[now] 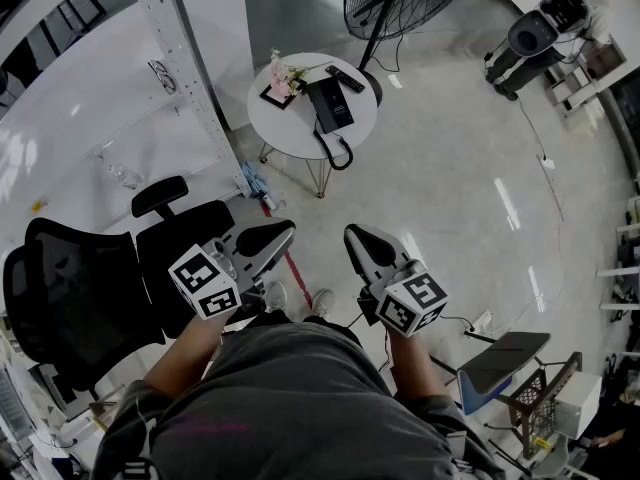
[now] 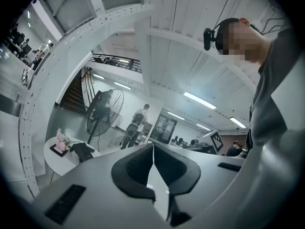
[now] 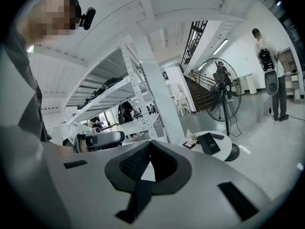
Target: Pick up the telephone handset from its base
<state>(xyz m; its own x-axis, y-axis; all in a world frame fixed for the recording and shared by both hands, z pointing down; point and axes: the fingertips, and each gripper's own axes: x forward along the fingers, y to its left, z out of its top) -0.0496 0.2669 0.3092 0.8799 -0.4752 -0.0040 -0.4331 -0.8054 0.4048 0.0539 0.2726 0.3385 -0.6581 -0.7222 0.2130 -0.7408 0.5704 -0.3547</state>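
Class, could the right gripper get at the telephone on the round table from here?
Probably not yet. The right gripper is held close to the person, and the telephone sits on the table across open floor. Nothing blocks the way, but it would take walking closer.

In the head view the telephone (image 1: 331,104), at twelve o'clock on the round table (image 1: 290,133), is too small to tell handset from base. The pink thing (image 1: 283,76) at its ten o'clock is too small to name. The floor fan (image 1: 400,3), at one o'clock, is cut off by the top edge.
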